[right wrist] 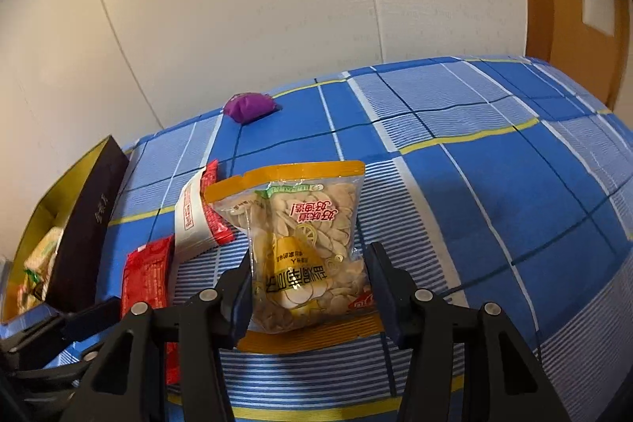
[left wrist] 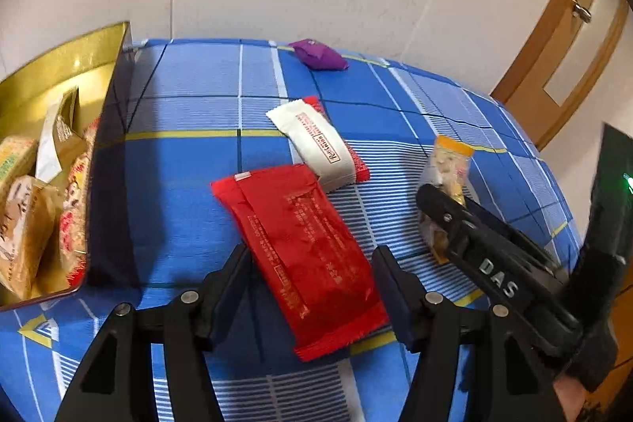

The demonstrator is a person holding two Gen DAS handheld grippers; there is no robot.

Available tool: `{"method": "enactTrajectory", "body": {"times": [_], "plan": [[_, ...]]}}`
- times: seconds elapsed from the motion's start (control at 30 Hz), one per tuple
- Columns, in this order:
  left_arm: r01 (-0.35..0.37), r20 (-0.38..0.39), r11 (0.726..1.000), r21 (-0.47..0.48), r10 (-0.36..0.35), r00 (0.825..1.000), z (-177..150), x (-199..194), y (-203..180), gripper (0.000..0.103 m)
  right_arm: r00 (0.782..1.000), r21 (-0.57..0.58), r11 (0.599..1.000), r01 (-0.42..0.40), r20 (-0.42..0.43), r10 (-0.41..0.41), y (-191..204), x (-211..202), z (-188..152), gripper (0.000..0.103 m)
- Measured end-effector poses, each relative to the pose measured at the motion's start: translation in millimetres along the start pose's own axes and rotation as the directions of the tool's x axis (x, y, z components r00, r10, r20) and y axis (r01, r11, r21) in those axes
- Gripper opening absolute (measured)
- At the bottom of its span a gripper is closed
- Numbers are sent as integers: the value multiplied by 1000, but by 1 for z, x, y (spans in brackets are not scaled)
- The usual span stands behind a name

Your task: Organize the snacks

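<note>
Blue plaid cloth (left wrist: pixel 190 161) covers the surface; snacks lie scattered on it. Left gripper (left wrist: pixel 312 275) hangs w/ fingers wide, straddling the lower part of a red foil pack (left wrist: pixel 304 248) that lies flat on the cloth; pads stand just beside its long edges, no squeeze visible. Just beyond it, touching its far corner, a white-and-red wrapped bar (left wrist: pixel 316 145) lies at an angle. Further back, near the wall, a small purple wrapped snack (left wrist: pixel 318 54) sits well apart from the rest. At left a gold-lined box (left wrist: pixel 67 58) w/ dark outer wall stands open, w/ several wrapped snacks inside. Right gripper (right wrist: pixel 308 287) is around a clear, orange-trimmed bag of seeds (right wrist: pixel 300 244); fingers partly closed, the left pad against the bag's side, but can't tell if the right pad presses or just sits beside it. Bag rests on the cloth, right of the white-and-red bar. From the left wrist view the right gripper's fingers cover the bag's near end.
</note>
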State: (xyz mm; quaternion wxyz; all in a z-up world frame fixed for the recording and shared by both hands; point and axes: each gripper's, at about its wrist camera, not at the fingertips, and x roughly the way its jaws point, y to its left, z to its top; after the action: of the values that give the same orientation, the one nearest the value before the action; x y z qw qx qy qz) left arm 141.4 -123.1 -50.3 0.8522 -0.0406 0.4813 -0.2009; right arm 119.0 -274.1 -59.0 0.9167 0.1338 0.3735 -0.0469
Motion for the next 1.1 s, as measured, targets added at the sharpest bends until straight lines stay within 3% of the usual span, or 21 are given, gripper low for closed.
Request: {"method": "enactTrajectory", "body": {"times": [0.27, 0.5, 0.73, 0.83, 0.93, 1.1], "plan": [[-27, -11, 999, -24, 27, 1000, 14, 8, -4, 65, 1000, 16, 1000, -7, 4, 7, 0, -1, 0, 53], [-70, 17, 993, 99, 69, 997, 9, 8, -13, 64, 1000, 25, 1000, -10, 8, 9, 0, -2, 0, 53], [-47, 45, 994, 104, 42, 998, 0, -4, -10, 53, 1000, 31, 999, -14, 10, 13, -1, -2, 0, 53], [30, 19, 998, 47, -31, 999, 3, -6, -5, 54, 1000, 37, 999, -18, 12, 18, -1, -3, 0, 53], [-12, 2, 997, 77, 12, 1000, 7, -2, -12, 60, 1000, 43, 999, -20, 14, 19, -2, -3, 0, 53], [-89, 20, 972, 217, 87, 996, -1, 0, -25, 57, 1000, 46, 999, -22, 15, 21, -2, -4, 0, 53]]}}
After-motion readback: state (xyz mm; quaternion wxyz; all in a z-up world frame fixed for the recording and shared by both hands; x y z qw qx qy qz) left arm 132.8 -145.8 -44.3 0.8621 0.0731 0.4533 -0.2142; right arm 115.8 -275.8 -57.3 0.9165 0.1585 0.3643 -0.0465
